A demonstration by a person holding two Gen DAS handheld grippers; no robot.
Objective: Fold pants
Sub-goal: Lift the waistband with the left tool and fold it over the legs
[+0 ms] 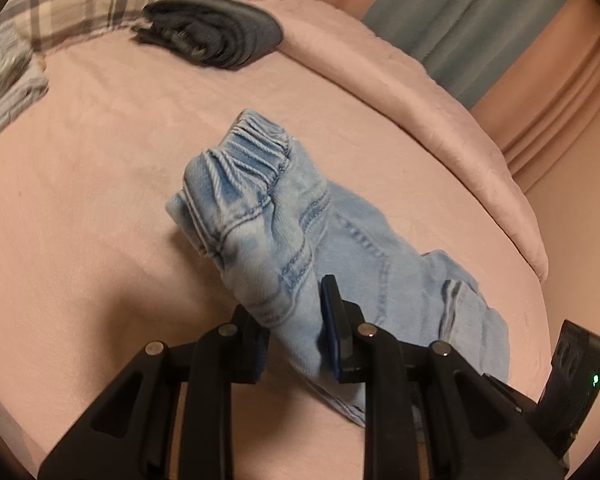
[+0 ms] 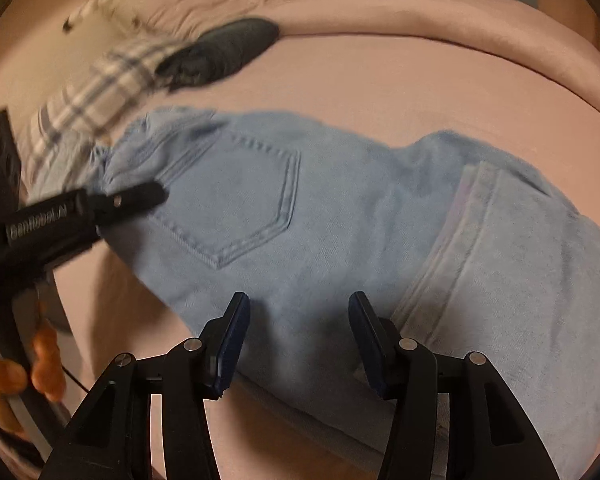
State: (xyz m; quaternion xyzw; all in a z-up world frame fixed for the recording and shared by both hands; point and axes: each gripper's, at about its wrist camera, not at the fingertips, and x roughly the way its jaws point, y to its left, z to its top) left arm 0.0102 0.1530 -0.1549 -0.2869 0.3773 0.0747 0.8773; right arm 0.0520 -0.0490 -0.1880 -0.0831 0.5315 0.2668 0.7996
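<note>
Left wrist view, left to right: crumpled grey striped cloth (image 1: pixel 8 92) at the far left edge of the bed (image 1: pixel 100 184); plaid pillow (image 1: pixel 80 4) behind it; folded dark garment (image 1: pixel 216 32) just beside the pillow, near the rolled pink blanket (image 1: pixel 420 92); grey-blue curtain (image 1: pixel 480 28) beyond the bed on the right. Mid-bed, well apart from the dark garment: light blue denim pants (image 1: pixel 276 216), elastic waistband bunched and lifted, legs trailing off to the right. Left hand-held gripper (image 1: pixel 296 332) clamped on a gathered fold of the pants just below the waistband, denim pinched between the blue pads. Black device with a green light (image 1: pixel 580 376) at the lower right edge.

Right wrist view, left to right: person's fingers (image 2: pixel 24 376) around a black handle at the lower left; left hand-held gripper (image 2: pixel 136 200) reaching in from the left, biting the waistband end; plaid pillow (image 2: pixel 112 84) and dark garment (image 2: pixel 224 52) behind, blurred. Pants (image 2: pixel 340 220) spread across the pink bed (image 2: pixel 400 92), back pocket (image 2: pixel 240 200) facing up, a hem (image 2: pixel 460 240) folded over at right. Right hand-held gripper (image 2: pixel 298 344) spread apart, gripping nothing, over the near edge of the denim.
</note>
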